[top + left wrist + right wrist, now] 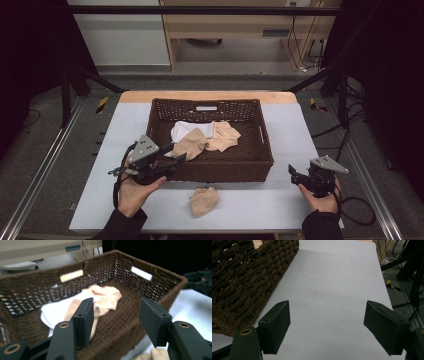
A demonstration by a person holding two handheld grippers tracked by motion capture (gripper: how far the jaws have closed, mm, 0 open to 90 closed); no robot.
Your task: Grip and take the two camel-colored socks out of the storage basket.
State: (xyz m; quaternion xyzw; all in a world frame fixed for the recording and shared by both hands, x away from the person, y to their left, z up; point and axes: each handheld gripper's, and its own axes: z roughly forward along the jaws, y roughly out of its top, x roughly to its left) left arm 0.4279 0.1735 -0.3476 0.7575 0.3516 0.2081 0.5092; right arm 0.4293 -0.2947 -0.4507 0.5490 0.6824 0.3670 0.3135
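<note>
Left gripper (172,161) above basket (215,170) rim, jaws apart, empty; right gripper (295,175) likewise apart. Beige sock (204,201) on table (260,205) before basket: light, limp, probably best pinched mid-fold.

A: How does the left black two-jaw gripper (176,161) stand?
B: The left hand (134,192) holds it, dark sleeve at the wrist. Its jaws stand apart, nothing between the pads (87,320).

A: And the right black two-jaw gripper (292,174)?
B: Held low in the right hand (320,199), jaws wide apart, empty between the pads (277,325).
</note>
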